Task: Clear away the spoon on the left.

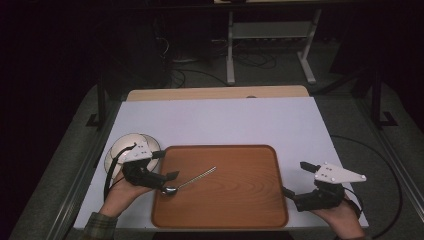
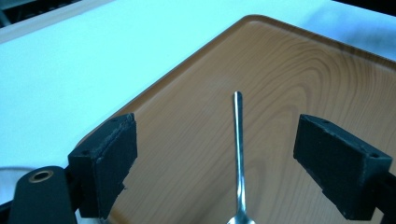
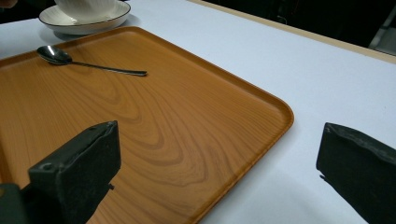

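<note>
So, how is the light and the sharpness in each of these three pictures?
High view: dark surroundings, with the white table lit and sharp. Left gripper view: the thin metal spoon on the brown wooden tray is fairly sharp, while the near black pads look soft. Right gripper view: even light, with soft reflections on the tray.

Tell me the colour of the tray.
The tray is orange-brown with a wood-grain pattern, clearest in the right gripper view.

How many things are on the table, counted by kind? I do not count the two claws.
Tray: 1
Spoon: 1
Saucer: 1
Cup, standing on the saucer: 1
Total: 4
</note>
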`<state>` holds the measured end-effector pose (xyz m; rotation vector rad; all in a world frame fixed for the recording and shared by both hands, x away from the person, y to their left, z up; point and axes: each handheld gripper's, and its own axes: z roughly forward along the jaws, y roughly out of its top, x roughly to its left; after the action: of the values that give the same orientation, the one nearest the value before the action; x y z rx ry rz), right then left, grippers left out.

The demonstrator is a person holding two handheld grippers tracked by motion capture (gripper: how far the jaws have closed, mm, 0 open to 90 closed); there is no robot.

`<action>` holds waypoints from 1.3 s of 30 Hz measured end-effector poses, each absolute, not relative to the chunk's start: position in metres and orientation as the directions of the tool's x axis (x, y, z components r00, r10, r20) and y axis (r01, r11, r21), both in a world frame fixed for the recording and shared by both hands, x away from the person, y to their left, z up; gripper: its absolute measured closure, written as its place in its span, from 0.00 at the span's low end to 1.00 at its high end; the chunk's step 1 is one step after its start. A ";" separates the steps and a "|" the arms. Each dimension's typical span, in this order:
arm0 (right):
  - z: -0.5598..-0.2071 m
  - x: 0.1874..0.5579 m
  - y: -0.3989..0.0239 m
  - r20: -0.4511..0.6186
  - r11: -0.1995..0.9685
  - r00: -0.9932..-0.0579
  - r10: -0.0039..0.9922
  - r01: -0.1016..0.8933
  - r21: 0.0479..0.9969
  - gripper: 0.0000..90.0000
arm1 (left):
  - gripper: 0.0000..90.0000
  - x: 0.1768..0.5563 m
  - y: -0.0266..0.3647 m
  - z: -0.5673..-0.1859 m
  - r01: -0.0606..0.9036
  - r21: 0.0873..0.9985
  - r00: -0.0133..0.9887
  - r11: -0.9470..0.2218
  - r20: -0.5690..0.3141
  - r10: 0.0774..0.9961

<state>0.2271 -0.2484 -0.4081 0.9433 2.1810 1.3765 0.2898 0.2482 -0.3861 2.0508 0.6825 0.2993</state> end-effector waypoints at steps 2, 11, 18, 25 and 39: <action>-0.408 0.227 -0.248 0.024 0.290 -0.696 0.717 0.329 0.899 0.00 | 0.15 0.289 0.251 -0.386 0.350 0.839 0.815 -0.416 -0.054 0.577; -0.408 0.228 -0.248 0.028 0.286 -0.696 0.717 0.331 0.899 0.00 | 0.15 0.280 0.272 -0.388 0.343 0.855 0.797 -0.390 -0.045 0.602; -0.408 0.227 -0.248 0.030 0.282 -0.695 0.718 0.330 0.901 0.00 | 0.15 0.271 0.288 -0.393 0.347 0.862 0.778 -0.369 -0.045 0.626; -0.408 0.227 -0.247 0.029 0.287 -0.698 0.716 0.331 0.899 0.00 | 0.15 0.266 0.298 -0.399 0.359 0.861 0.768 -0.361 -0.053 0.638; -0.409 0.228 -0.249 0.029 0.288 -0.696 0.718 0.335 0.897 0.00 | 0.15 0.264 0.303 -0.404 0.369 0.859 0.764 -0.354 -0.063 0.643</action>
<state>0.2278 -0.2486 -0.4092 0.9474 2.1823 1.3787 0.2645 0.3028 -0.4040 1.9809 0.7632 0.3526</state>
